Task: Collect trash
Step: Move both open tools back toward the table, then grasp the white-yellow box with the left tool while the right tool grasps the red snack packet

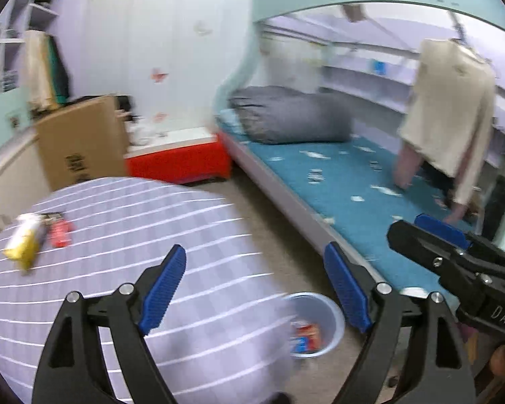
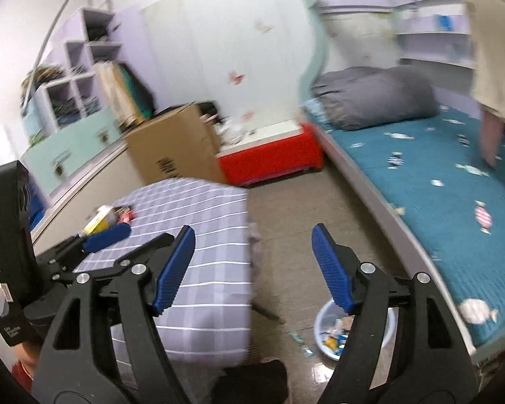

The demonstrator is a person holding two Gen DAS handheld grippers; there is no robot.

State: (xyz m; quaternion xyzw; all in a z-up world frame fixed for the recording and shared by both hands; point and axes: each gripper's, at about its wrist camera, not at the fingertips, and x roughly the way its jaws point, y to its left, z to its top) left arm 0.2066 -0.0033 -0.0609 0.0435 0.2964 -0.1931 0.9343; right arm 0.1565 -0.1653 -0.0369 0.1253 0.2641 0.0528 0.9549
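Note:
My left gripper (image 1: 254,289) is open and empty above the edge of a table with a grey checked cloth (image 1: 124,269). At the table's far left lie a yellow and white packet (image 1: 25,240) and a red wrapper (image 1: 60,232). On the floor below stands a pale blue basin (image 1: 330,313) with several wrappers in it. My right gripper (image 2: 254,269) is also open and empty, over the floor beside the table (image 2: 198,235). The basin (image 2: 320,323) shows low between its fingers, and the yellow packet (image 2: 99,220) lies far left. The right gripper (image 1: 431,239) also shows at the left view's right edge.
A bed with a teal sheet (image 1: 346,181) and a grey folded duvet (image 1: 293,118) runs along the right. A cardboard box (image 1: 80,144) and a red and white chest (image 1: 181,158) stand at the far wall. Small wrappers (image 2: 299,340) lie on the floor beside the basin.

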